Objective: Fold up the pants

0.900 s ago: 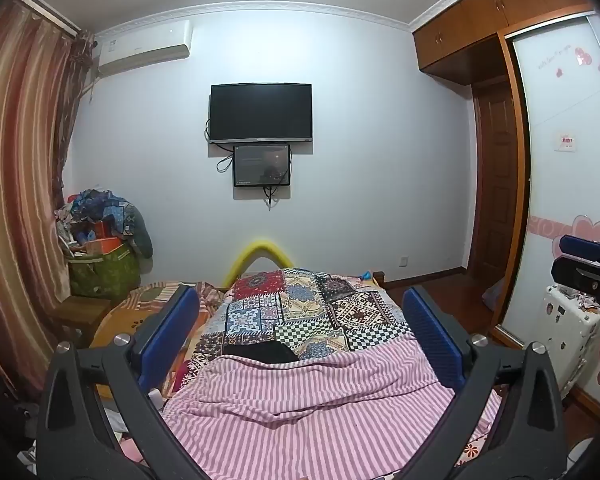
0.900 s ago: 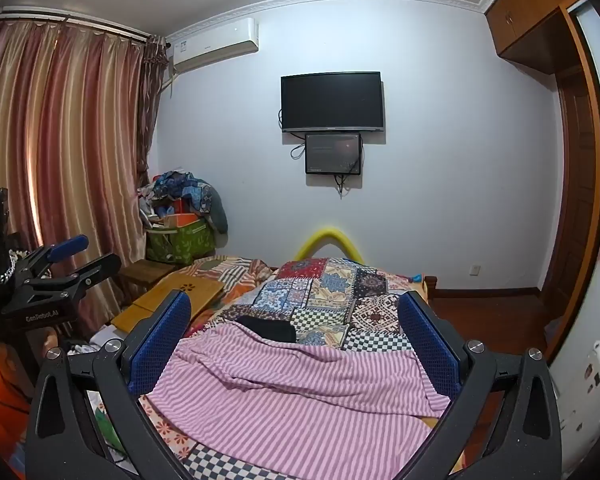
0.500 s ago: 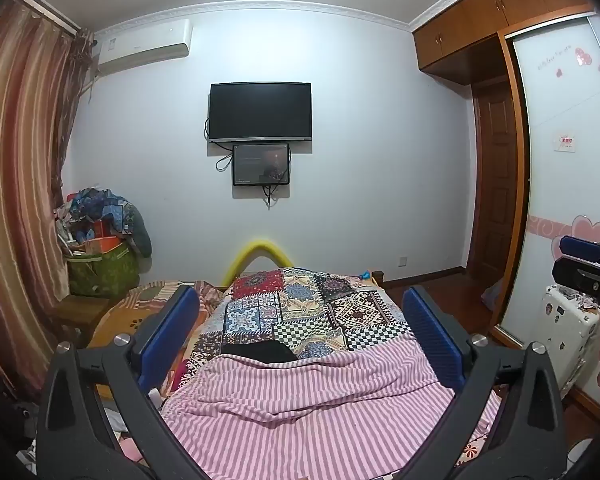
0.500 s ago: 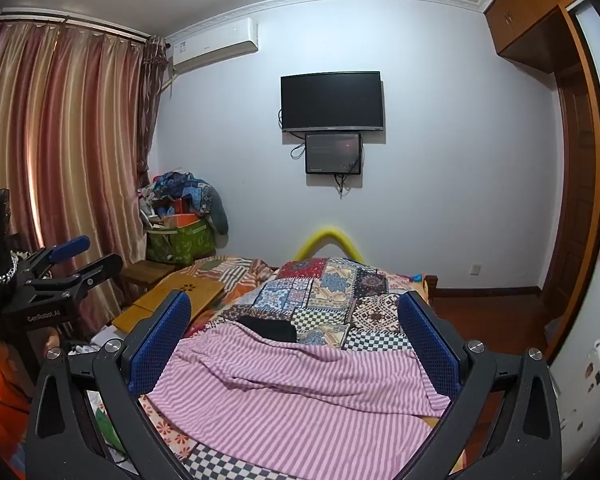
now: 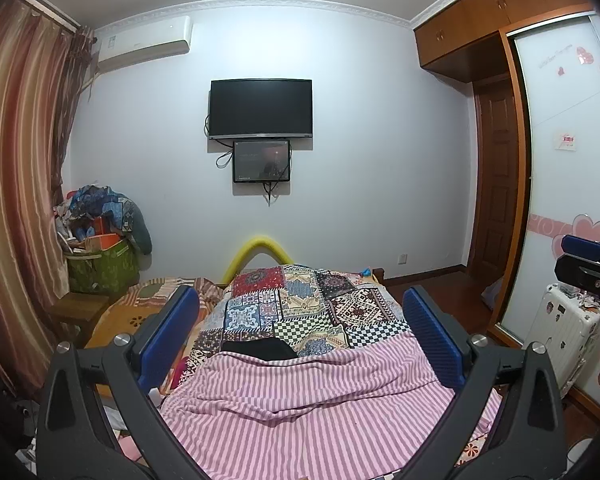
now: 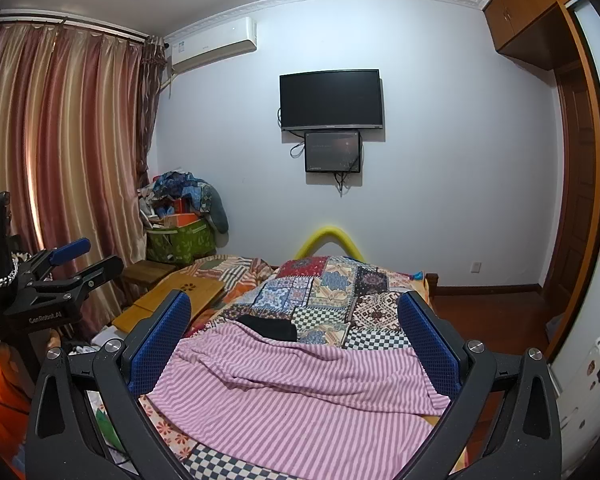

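A black garment [image 5: 260, 349], likely the pants, lies bunched on the bed beyond a pink striped sheet [image 5: 308, 412]; it also shows in the right wrist view [image 6: 270, 327]. Most of it is hidden by the sheet's edge. My left gripper [image 5: 300, 340] is open and empty, held above the near end of the bed. My right gripper [image 6: 294, 342] is open and empty too, level with the left one. Each gripper shows at the edge of the other's view: the right one [image 5: 588, 270] and the left one [image 6: 66, 270].
A patchwork quilt [image 5: 300, 304] covers the far half of the bed. A wooden board [image 6: 172, 300] and a stool lie left of the bed, with a green bag [image 6: 180, 242] of clutter in the corner. A white suitcase [image 5: 560, 332] and wardrobe stand on the right.
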A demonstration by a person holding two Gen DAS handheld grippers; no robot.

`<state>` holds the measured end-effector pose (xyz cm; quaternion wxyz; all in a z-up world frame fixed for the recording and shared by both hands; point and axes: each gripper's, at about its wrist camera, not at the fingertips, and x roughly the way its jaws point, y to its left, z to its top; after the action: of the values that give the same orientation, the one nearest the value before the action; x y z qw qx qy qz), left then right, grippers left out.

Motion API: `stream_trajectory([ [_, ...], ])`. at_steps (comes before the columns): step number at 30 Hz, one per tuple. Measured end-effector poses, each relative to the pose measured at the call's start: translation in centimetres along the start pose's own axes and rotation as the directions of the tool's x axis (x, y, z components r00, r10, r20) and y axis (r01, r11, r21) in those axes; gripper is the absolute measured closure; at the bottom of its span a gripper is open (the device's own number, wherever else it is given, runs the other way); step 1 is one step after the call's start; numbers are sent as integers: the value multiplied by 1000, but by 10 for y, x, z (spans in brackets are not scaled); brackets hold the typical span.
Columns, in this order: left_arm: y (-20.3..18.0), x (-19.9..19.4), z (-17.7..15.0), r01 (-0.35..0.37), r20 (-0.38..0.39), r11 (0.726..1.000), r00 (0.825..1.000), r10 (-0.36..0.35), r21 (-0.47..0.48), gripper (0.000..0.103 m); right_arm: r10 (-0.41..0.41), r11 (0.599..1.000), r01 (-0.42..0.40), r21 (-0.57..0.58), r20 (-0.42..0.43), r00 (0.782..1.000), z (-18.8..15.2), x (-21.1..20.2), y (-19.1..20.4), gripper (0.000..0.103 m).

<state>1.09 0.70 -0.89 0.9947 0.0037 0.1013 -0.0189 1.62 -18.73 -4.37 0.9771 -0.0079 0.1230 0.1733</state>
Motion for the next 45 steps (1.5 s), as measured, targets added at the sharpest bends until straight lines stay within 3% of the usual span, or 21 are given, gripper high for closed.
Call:
stream_trajectory([
  [7,4,15,-6,-4,-22,1000,1000,5,8,0,-29,1000,29,11,-24,999,-6,12,-8,0],
  [13,22,51,-20,-27,-68,1000,997,26,-7,0,-109,994,111,16,-84,990,-25,40,-38,0],
  [20,61,124,-47,-96,-161,995,982,97,11,0,-199,974,219,60,-239,950,-61,85,-96,0],
  [23,83,165,-63,-116,-228,993,967,115,10,0,-258,958,282,45,-292,921,-71,101,-121,0],
  [26,104,210,-82,-146,-298,989,943,145,19,0,-333,935,354,3,-325,885,-87,116,-142,0],
  [29,129,260,-104,-209,-365,977,908,206,31,0,-374,920,391,-25,-355,857,-98,125,-158,0],
  [33,159,313,-133,-234,-448,972,869,209,-2,0,-409,905,421,-62,-403,819,-116,148,-183,0],
  [35,173,339,-148,-243,-481,970,853,203,-21,0,-405,904,424,-55,-425,809,-127,161,-198,0],
  [41,211,419,-194,-290,-598,956,773,212,-36,0,-369,901,433,-5,-534,761,-165,202,-232,0],
  [43,224,438,-205,-300,-630,953,750,202,-51,2,-370,895,445,-10,-572,732,-179,222,-239,0],
  [45,235,459,-216,-296,-660,953,728,185,-59,10,-373,887,461,-13,-609,700,-192,238,-251,0],
])
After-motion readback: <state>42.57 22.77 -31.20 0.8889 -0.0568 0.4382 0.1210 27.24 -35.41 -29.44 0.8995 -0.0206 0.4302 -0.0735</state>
